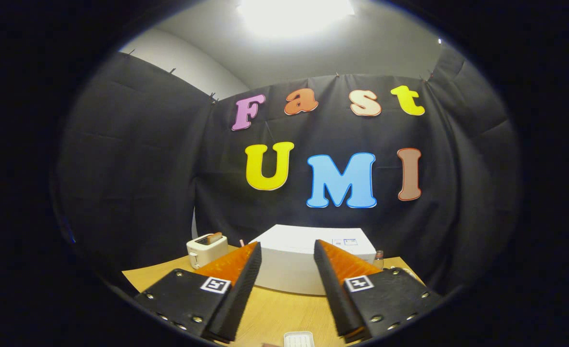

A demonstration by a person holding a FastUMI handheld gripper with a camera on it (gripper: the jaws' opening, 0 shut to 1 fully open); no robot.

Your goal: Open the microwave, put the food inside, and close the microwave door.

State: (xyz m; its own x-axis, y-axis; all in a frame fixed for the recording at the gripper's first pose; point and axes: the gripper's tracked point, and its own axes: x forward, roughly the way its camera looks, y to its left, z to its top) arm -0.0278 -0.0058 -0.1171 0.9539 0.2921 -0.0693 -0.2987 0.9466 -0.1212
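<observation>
Gripper (287, 253) fingers spread, nothing between, white microwave (313, 255) beyond on wooden table (274, 308), toaster (207, 249) beside it, possibly food tray (298, 339) below.

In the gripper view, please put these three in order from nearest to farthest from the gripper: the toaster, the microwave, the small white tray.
The gripper is open, holding nothing.
1. Small white tray: on the table between the fingers, nearest.
2. Microwave: white, straight ahead beyond the fingertips.
3. Toaster: beside the microwave, near the wall, farthest.
</observation>
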